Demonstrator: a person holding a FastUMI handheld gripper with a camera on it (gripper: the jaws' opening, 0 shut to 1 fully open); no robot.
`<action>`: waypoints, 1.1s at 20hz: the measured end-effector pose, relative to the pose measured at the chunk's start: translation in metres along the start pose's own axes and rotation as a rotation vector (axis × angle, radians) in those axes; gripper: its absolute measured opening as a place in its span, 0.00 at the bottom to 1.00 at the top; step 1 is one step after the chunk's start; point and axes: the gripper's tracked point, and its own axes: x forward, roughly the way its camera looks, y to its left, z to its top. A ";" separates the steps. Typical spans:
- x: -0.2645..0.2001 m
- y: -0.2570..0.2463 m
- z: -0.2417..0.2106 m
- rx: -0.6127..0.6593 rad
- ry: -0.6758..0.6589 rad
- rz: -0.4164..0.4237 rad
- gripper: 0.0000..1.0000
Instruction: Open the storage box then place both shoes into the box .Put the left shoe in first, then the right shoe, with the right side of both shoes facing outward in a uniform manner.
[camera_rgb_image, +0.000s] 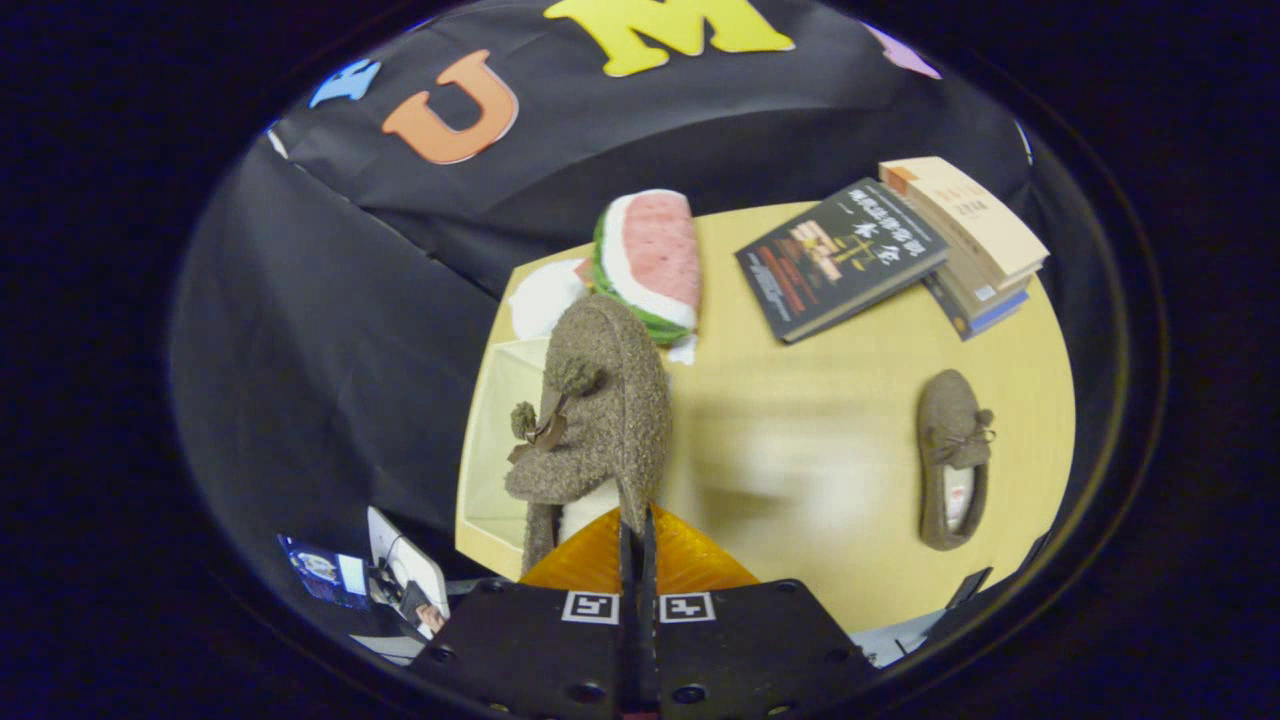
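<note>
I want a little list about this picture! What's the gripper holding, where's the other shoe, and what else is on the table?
gripper: shut on the rim of the fuzzy brown shoe, fingers pressed close
held shoe: lifted, hanging above the open storage box
other shoe: lying flat on the yellow table, apart from the box
beyond the shoes: watermelon plush, stack of books

The claw (636, 540) rides on two flat black plates meeting at a narrow centre seam. Each plate carries a small square black-and-white marker beside the seam, and round screw heads dot the plates' faces. Ribbed, translucent wedge-shaped pieces rise ahead of the plates.
</note>
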 end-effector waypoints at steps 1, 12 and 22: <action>0.008 0.017 0.001 -0.016 -0.003 0.003 0.00; 0.169 0.079 -0.028 0.160 0.126 -0.141 0.00; 0.258 0.086 -0.036 0.145 0.161 -0.278 0.02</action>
